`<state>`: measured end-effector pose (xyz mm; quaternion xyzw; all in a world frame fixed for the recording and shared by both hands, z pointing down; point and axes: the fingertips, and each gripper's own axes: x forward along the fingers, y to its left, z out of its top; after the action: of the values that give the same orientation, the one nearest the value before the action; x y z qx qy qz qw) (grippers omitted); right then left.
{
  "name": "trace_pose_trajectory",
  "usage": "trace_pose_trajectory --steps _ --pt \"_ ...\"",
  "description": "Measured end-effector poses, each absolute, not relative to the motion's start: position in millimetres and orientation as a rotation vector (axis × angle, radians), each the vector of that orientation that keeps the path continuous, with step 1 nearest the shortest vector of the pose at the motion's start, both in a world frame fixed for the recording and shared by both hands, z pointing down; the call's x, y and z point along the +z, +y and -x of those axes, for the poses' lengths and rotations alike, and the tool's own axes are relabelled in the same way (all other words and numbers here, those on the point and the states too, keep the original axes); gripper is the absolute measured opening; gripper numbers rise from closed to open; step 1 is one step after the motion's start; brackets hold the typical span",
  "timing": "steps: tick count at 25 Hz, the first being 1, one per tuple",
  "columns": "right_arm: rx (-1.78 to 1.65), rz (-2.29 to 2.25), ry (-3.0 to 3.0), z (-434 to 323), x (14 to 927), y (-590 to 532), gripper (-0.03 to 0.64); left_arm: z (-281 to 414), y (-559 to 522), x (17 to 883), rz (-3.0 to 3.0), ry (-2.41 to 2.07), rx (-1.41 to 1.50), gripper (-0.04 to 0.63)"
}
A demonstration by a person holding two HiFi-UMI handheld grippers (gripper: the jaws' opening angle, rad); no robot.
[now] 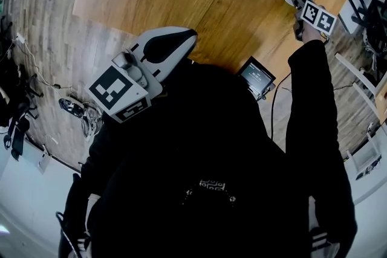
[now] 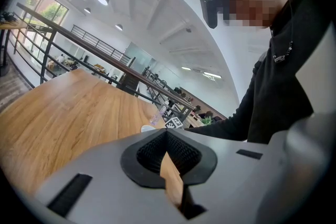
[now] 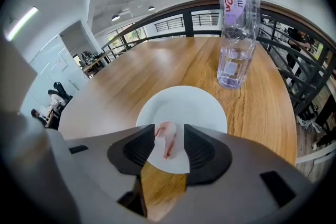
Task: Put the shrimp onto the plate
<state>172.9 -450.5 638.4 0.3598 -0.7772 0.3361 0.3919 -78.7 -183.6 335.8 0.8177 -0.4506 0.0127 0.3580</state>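
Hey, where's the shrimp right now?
In the right gripper view the shrimp shows low centre, between the open jaws of the right gripper, over the near part of the white plate, with the water bottle beyond it, to the right.

Bare tabletop open left of and before plate; blocked far right by upright water bottle near plate rim, railing past table's far edge.
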Motion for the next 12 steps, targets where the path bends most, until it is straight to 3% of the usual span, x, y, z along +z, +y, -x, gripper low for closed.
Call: trace_pose_trajectory --steps 9,12 --pt "0.81 -0.962 -2.096 -178 576 -443 0.161 71 -186 322 -2.194 -1.116 0.066 0.003" --pt "0.802 -0.997 -2.163 -183 548 -441 0.102 65 -189 315 -2.235 -1.089 0.078 0.003"
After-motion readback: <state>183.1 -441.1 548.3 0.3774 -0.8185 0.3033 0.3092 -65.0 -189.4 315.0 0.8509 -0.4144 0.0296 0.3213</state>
